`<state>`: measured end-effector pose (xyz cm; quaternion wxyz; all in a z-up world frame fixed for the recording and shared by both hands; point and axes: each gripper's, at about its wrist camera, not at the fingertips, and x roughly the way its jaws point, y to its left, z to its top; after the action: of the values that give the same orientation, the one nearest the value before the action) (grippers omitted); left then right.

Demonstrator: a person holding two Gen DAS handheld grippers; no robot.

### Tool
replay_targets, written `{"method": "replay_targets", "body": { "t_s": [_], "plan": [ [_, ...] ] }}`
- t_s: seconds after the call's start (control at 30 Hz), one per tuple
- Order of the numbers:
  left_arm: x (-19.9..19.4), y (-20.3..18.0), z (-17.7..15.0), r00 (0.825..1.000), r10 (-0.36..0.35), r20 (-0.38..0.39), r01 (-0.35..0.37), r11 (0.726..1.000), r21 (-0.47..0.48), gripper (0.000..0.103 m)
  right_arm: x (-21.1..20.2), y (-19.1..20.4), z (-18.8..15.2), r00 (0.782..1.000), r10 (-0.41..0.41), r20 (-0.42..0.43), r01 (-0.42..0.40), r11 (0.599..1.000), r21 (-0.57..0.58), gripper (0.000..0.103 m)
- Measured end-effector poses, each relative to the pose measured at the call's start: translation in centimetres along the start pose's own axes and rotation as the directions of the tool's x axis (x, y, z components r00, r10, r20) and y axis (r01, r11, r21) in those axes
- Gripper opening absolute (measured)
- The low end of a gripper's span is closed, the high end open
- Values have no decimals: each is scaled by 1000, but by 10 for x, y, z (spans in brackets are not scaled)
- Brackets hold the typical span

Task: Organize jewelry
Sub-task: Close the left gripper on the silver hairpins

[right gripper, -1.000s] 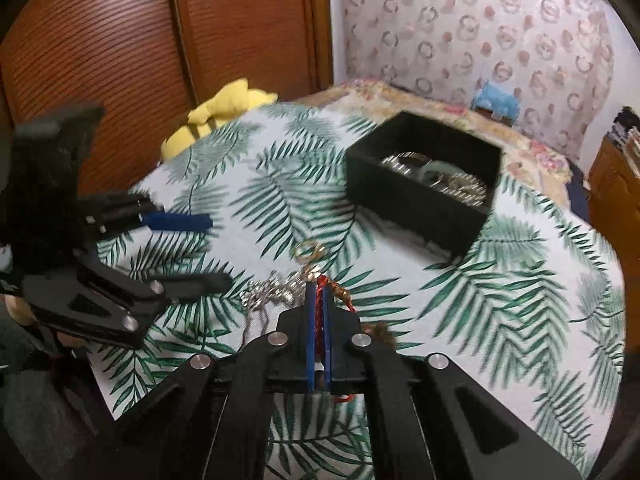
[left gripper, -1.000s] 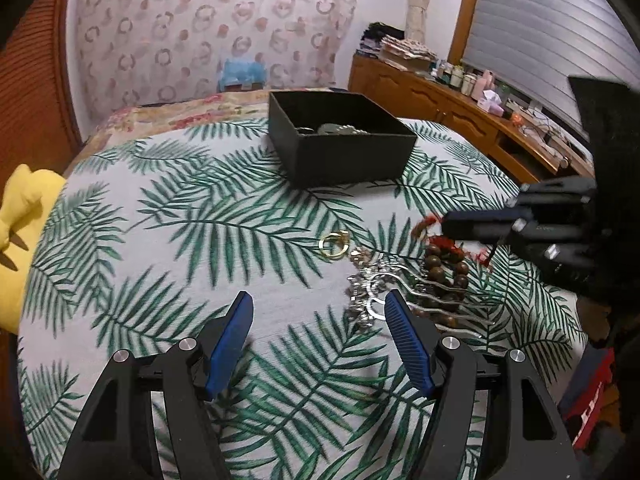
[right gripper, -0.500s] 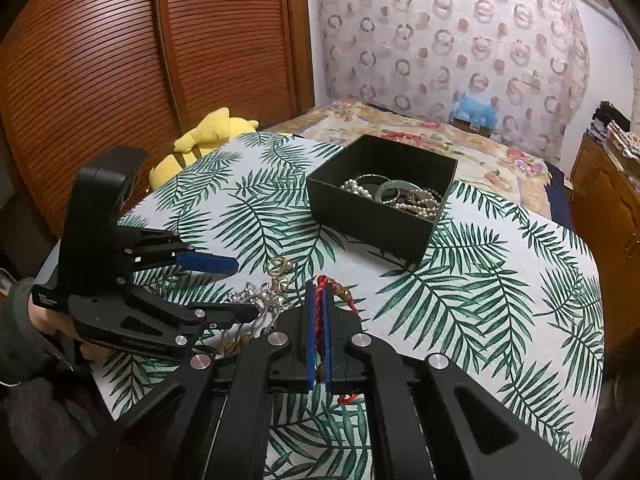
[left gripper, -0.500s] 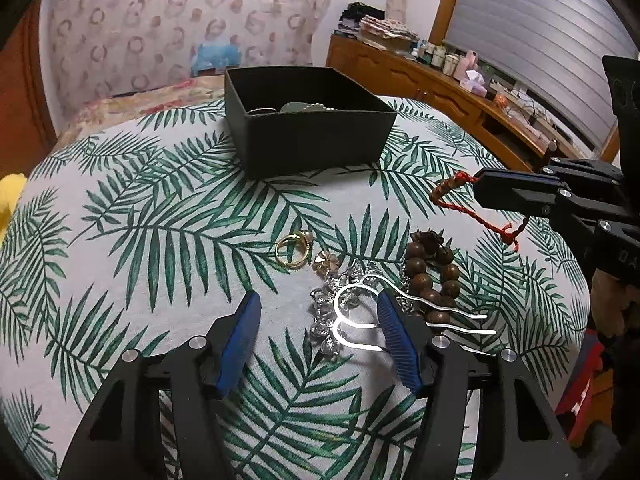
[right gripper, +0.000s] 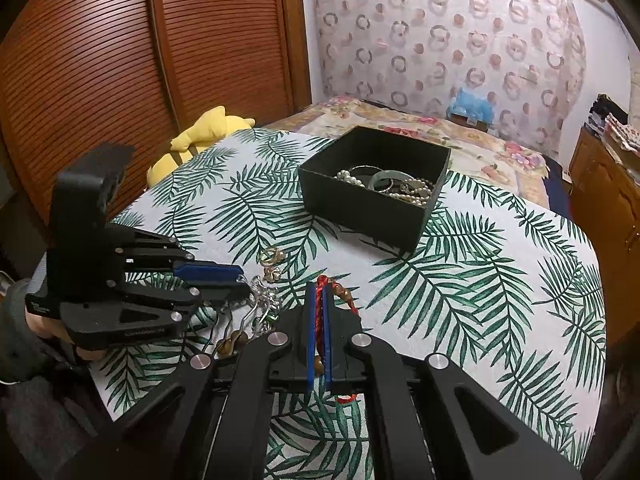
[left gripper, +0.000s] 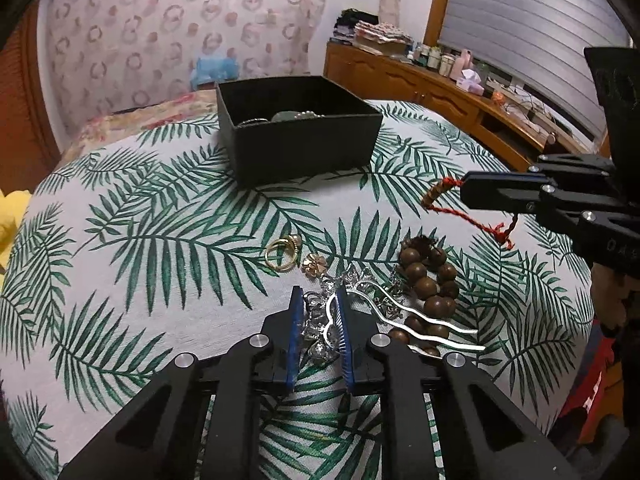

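The left hand-held gripper [left gripper: 318, 320], spread a second ago, is now being pinched onto the silver wavy hairpin [left gripper: 400, 312]; the right hand-held gripper [right gripper: 319, 320] is clamping a red braided cord bracelet [right gripper: 320, 300], ahead of which the black square box [right gripper: 372, 216] is waiting.

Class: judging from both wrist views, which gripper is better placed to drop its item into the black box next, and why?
Right. The right gripper already clamps the red braided cord bracelet above the table; the left gripper sits low around the silver hairpin, farther from the black square box.
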<state>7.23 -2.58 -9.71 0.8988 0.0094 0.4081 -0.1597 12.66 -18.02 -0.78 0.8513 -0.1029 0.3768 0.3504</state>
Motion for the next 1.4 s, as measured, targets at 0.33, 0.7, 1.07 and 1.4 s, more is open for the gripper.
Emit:
{"method": "replay_targets", "body": {
  "t_s": [0.33,0.7,1.07,1.4],
  "plan": [
    [-26,-1,3,997,-5,79,7,1000,-16,0,3,-3,-2,1000,2,-9,-2,1000,10,4],
    [-28,0,6,998,-17,65,17,1000,-9,0,3,-3,-2,1000,1,-9,-1,1000,12,4],
    [1,5,14,998,-57,-2,57,998,31,42,5,-9,-8,1000,-1,-15,2,1000,22,4],
    [9,5,8,993,-113,-27,114,992,50,24,4,-11,-8,1000,-4,-20,4,1000,18,4]
  ]
}}
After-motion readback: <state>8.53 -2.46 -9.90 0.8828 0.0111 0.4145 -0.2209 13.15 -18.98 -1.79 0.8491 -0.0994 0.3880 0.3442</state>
